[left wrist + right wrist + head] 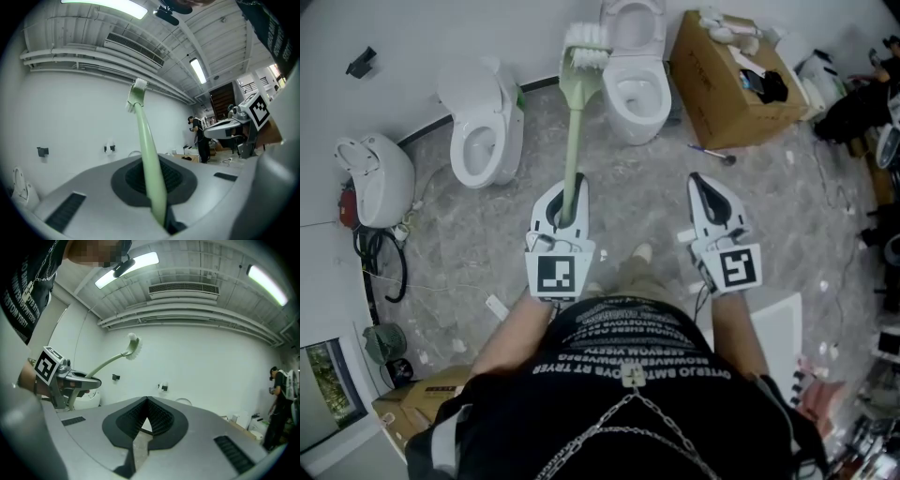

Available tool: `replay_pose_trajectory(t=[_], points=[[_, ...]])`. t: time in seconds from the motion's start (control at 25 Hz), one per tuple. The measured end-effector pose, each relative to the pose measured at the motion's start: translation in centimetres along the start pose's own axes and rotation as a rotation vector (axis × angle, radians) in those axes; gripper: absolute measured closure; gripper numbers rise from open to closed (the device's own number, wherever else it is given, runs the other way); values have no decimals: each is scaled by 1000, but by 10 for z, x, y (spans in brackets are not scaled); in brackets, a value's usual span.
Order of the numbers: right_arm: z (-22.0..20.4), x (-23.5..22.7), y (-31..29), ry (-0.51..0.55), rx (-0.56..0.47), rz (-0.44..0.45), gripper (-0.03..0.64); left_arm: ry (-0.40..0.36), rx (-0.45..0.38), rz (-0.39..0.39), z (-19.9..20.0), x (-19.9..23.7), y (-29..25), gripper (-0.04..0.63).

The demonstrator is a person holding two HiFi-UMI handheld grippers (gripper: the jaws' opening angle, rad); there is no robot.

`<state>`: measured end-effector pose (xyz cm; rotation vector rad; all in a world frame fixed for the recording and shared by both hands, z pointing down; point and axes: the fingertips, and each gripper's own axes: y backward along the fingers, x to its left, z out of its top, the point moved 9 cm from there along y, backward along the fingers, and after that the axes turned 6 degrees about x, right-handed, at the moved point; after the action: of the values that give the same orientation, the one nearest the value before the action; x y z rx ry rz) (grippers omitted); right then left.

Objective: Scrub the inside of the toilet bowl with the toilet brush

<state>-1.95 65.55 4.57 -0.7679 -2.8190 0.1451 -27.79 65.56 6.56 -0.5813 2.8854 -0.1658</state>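
A pale green toilet brush [573, 141] with a white bristle head [586, 47] stands up out of my left gripper [566, 192], which is shut on its handle [150, 164]. In the head view the bristles hang over the floor between two white toilets. The open toilet bowl [636, 94] lies just right of the brush head, and the brush is outside it. My right gripper [701, 183] is held level beside the left, its jaw tips [147, 401] closed together on nothing. The right gripper view shows the brush [131, 347] raised at its left.
A second white toilet [483, 131] stands to the left, and another white fixture [375, 173] with black cables further left. A cardboard box [727, 80] with clutter sits right of the bowl. A person [279, 404] stands far off at the right. The floor is grey marble.
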Motion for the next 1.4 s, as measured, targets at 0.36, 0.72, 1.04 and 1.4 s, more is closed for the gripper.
replay_pose_trajectory(t=[0.36,0.72,1.04,1.4], points=[[-7,-42,-27,-7,23,-1,626,48,-6,5,7,-3,-53,594],[-20,-84,-51,-7,53,-6,626,61,3,-26,14,-14,-112,594],[-21,-125,-76,-19,46,11,626,68,29,-21,21,-20,-154,594],[-24,-175,-96,-28,31,31,626,58,34,9,38,-31,-197,594]])
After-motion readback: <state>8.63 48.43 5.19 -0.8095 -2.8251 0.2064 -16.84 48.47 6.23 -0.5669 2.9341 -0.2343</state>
